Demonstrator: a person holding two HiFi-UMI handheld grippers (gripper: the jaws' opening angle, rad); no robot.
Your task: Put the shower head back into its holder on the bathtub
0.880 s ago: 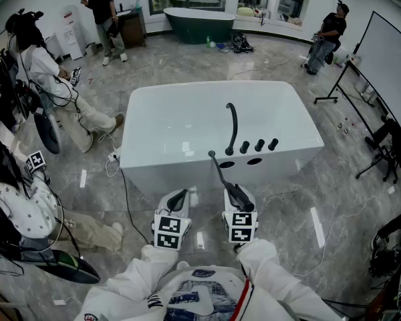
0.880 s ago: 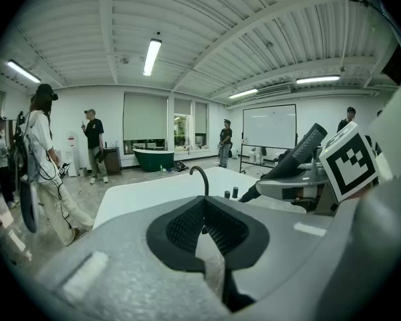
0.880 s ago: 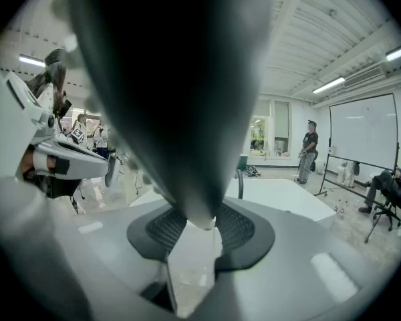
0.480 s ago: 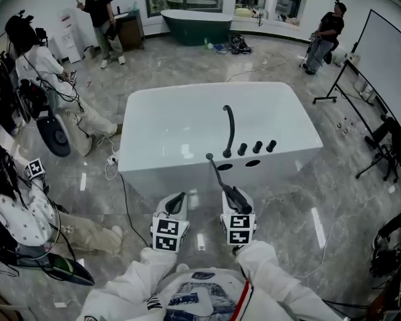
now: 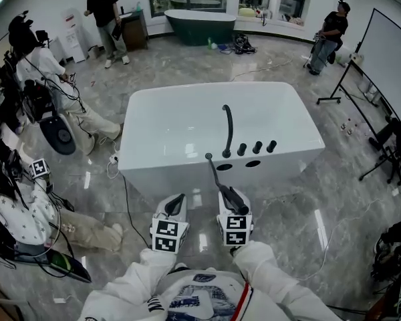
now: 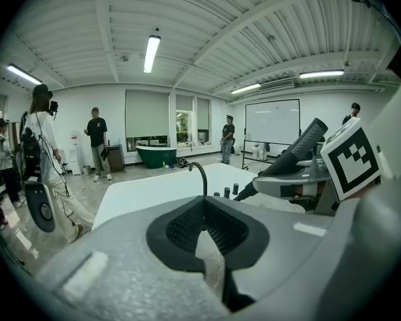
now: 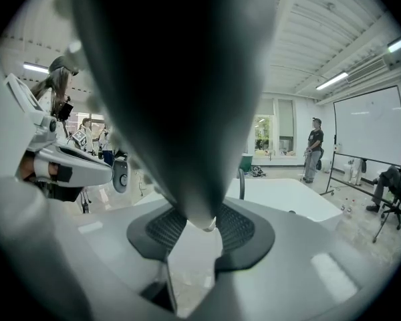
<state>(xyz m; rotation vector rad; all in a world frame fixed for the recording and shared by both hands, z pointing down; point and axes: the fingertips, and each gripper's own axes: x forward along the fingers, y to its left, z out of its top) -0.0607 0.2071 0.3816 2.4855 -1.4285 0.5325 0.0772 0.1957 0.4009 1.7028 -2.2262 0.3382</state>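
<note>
Head view: across the last moment almost nothing has shifted. The right tongs point(image 5: 228, 200) still pinch the shower head point(image 5: 232, 196) by its thick handle, and its thin stem still reaches up to the near edge of the bathtub point(image 5: 160, 179), with the tip hanging just beside the left of two dark oval holes point(image 5: 224, 167) in that edge. The second hole point(image 5: 252, 163) lies a little to the right. The right gripper view confirms the grip, with the dark handle rising from between the two pads. The left tongs point(image 5: 177, 200) stay low beside the right pair, pressed together at the tips with nothing between them. The small drift of both hands suggests the person is lining up rather than inserting, so the shower head is not yet seated, and which hole is the holder cannot be told from here. Just behind the holes stand the curved black tap point(image 5: 226, 129) and a row of three knobs point(image 5: 256, 148), which crowd the far side of the target. Nothing blocks the near side. A cable point(image 5: 127, 199) trails on the floor by the tub's left corner, and several people and a dark green tub point(image 5: 199, 24) are well away.
</note>
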